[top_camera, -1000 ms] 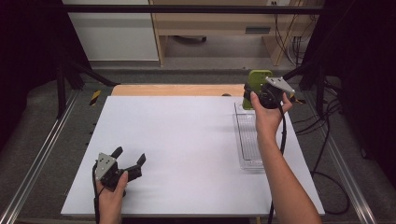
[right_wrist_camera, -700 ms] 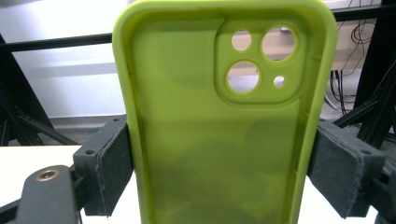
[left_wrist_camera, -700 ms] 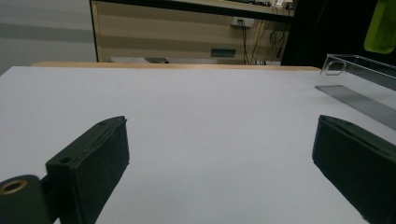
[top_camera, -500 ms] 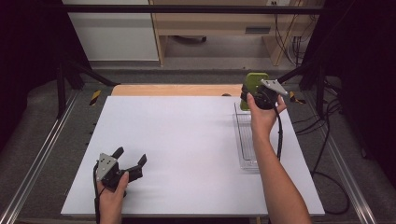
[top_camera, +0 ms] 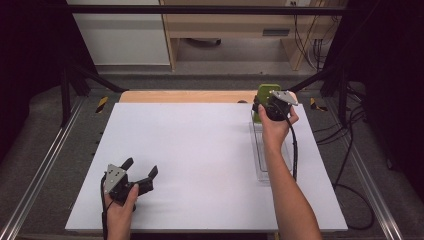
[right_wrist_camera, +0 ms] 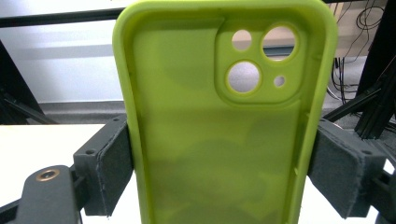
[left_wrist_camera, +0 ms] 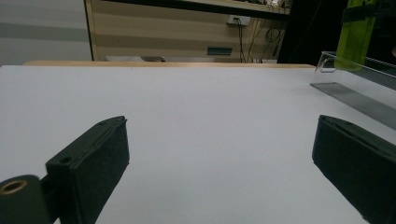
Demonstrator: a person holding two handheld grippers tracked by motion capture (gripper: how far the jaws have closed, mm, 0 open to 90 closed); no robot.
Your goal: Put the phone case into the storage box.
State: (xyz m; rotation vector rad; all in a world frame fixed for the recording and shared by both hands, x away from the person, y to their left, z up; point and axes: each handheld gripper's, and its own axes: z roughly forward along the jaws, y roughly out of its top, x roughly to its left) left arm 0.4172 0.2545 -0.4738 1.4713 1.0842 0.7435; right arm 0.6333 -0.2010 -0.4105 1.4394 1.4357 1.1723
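The lime-green soft plastic phone case [right_wrist_camera: 224,116], upright and clamped by its long edges between the pads of the right gripper [top_camera: 267,106], has sunk slightly toward the far end of the clear plastic tray [top_camera: 261,165] beneath those fingers, suggesting placement is near. The left gripper [top_camera: 140,175] rests unmoved, jaws spread and empty, on the white table [top_camera: 200,150].

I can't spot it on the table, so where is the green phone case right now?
In the high view the green phone case is at the far right of the table, clamped in the right gripper above the far end of the clear tray.
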